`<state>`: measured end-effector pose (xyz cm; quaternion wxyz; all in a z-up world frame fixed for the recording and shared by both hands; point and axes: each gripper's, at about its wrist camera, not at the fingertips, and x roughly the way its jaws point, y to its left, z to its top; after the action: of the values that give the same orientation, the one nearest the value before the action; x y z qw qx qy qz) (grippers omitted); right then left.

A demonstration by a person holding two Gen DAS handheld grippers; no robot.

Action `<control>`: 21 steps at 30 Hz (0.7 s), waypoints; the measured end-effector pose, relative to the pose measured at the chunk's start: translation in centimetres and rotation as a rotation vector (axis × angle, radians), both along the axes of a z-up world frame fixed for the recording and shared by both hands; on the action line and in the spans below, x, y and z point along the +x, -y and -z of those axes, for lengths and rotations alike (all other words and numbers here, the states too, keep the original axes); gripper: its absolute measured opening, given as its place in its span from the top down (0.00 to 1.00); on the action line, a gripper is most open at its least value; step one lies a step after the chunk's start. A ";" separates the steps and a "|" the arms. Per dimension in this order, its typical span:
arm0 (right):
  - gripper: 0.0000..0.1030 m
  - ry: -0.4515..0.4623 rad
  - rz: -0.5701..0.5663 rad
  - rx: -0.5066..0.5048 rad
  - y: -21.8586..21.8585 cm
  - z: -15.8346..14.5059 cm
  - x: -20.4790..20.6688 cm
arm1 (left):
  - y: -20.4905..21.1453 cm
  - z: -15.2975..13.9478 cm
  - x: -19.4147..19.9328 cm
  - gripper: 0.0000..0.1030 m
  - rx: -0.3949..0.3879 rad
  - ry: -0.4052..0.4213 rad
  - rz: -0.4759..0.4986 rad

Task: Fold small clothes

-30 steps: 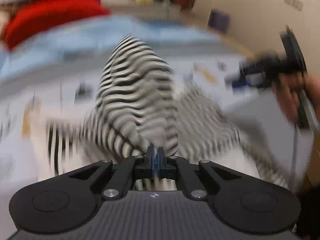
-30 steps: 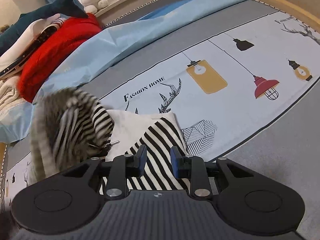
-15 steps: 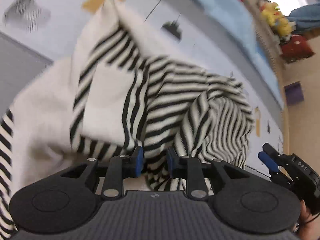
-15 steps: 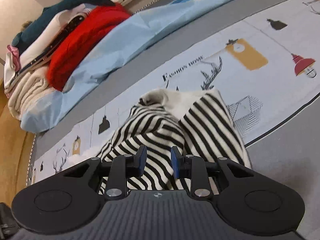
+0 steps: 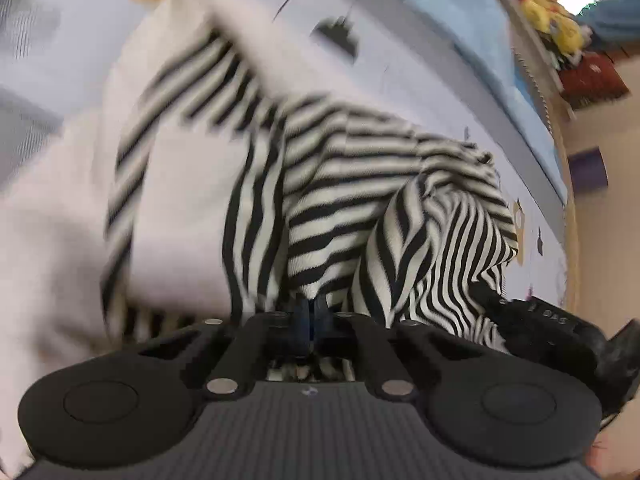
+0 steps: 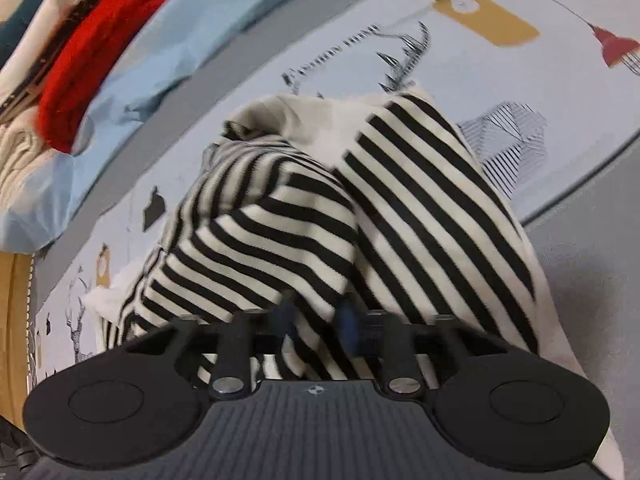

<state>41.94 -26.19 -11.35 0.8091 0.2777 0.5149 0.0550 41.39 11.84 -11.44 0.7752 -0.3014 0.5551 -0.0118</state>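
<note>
The black-and-white striped garment (image 5: 340, 208) lies bunched on the printed bedsheet (image 6: 520, 92), its far part blurred. The left gripper (image 5: 311, 312) has its jaws together, pinched on a near fold of the striped cloth. The right gripper (image 6: 316, 320) is motion-smeared; its jaws are closing with striped cloth between them. At far left, a red garment (image 6: 92, 44) is cut off by the frame edge.
</note>
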 end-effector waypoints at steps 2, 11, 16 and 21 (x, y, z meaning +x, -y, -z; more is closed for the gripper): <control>0.98 0.064 -0.013 -0.003 -0.3 -1.0 -0.3 | -0.5 -2.2 0.0 0.99 0.062 0.117 -0.013; 0.99 0.348 -0.175 0.319 2.2 -6.8 -4.0 | -6.1 -8.1 -3.3 0.99 0.086 0.509 -0.245; 0.99 0.078 -0.378 0.113 2.8 -4.0 -5.6 | -6.2 -0.9 -1.8 0.97 0.073 -0.015 -0.083; 0.89 -0.056 -0.319 -0.006 3.8 -1.6 -5.5 | -7.8 -1.6 -2.9 0.66 -0.070 0.010 -0.171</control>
<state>36.45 -30.02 -9.71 0.7762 0.1914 0.5751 0.1735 38.44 19.66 -9.86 0.7653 -0.3745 0.5225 0.0336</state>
